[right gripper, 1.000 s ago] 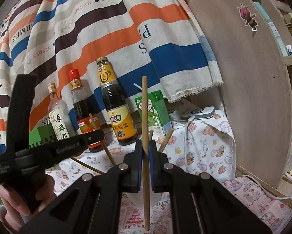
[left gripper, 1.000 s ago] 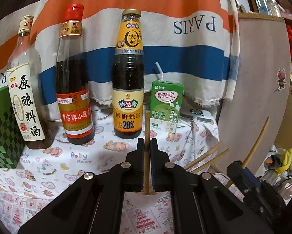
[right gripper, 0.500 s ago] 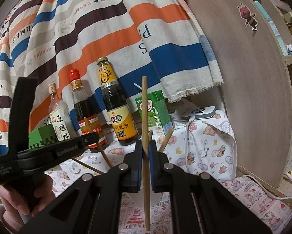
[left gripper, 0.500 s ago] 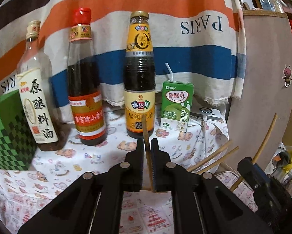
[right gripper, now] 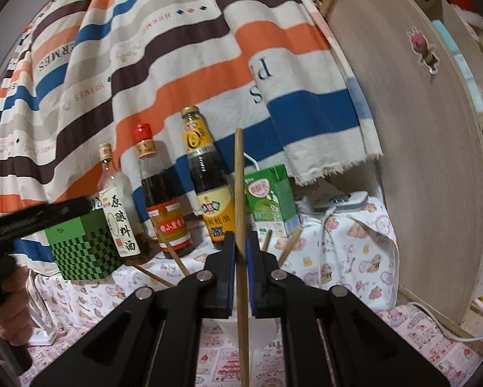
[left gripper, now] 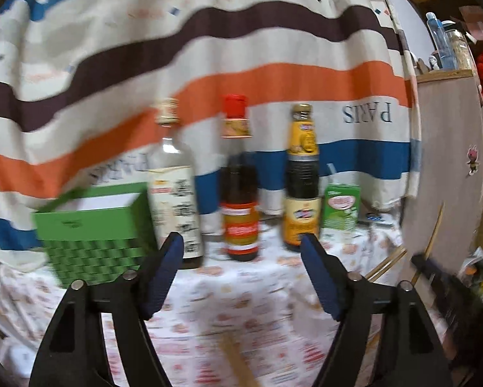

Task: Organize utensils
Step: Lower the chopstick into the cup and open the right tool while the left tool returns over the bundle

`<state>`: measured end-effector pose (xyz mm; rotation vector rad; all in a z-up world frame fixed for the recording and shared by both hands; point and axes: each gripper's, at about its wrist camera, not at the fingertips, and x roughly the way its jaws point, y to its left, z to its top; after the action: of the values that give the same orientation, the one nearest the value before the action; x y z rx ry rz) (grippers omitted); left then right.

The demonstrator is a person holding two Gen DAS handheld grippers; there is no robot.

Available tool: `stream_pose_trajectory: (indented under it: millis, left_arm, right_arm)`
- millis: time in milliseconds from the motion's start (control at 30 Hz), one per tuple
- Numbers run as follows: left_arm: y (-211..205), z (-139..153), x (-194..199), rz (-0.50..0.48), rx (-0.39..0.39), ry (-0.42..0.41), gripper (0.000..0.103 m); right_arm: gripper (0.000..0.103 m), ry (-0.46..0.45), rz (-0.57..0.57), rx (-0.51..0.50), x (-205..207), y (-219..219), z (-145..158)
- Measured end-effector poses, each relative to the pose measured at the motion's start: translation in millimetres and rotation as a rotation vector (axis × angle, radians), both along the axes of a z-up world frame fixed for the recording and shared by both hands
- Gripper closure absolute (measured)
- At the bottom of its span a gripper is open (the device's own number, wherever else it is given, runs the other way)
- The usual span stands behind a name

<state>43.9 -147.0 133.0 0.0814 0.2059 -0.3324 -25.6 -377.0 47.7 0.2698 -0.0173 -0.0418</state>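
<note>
Chopstick (right gripper: pixel 240 193) upright, pinched mid-length in right gripper (right gripper: pixel 240 251); likely light, stiff, smooth, prone to pivoting. Left gripper (left gripper: pixel 241 254) jaws just opened wide, empty

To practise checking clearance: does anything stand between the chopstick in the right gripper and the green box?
Partly: the left gripper, its jaws just opened and empty, hangs over the box's left corner. Bottles stand behind the route; loose chopsticks lie low across it.
</note>
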Motion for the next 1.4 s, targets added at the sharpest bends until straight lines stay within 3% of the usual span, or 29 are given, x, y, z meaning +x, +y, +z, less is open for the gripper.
stream_pose_trajectory:
  millis: [100,400,600,767,1033,1400]
  left_arm:
    - [27,-13,-11,0.056,0.017,-0.019,0.018]
    - [64,-70,-13,0.127,0.005,0.048,0.012]
    - [69,-91,-8,0.131,-0.005,0.102,0.012]
    - [77,-96,-5,0.145,-0.021,0.136,0.012]
    - [93,-97,2,0.167,-0.091,0.186,0.012]
    - [103,-97,5,0.194,-0.114,0.196,0.012]
  right_arm:
    - [0.097,-0.021,0.004,-0.007,8,3,17]
    - [0.097,-0.086,-0.022,-0.089,54,28,62]
    - [0.097,-0.063,-0.065,-0.126,87,33,55]
    - [0.097,0.017,-0.079,-0.153,109,34,35]
    - [0.097,0.102,-0.049,-0.131,113,23,21]
    - [0.096,0.139,-0.021,-0.142,118,27,18]
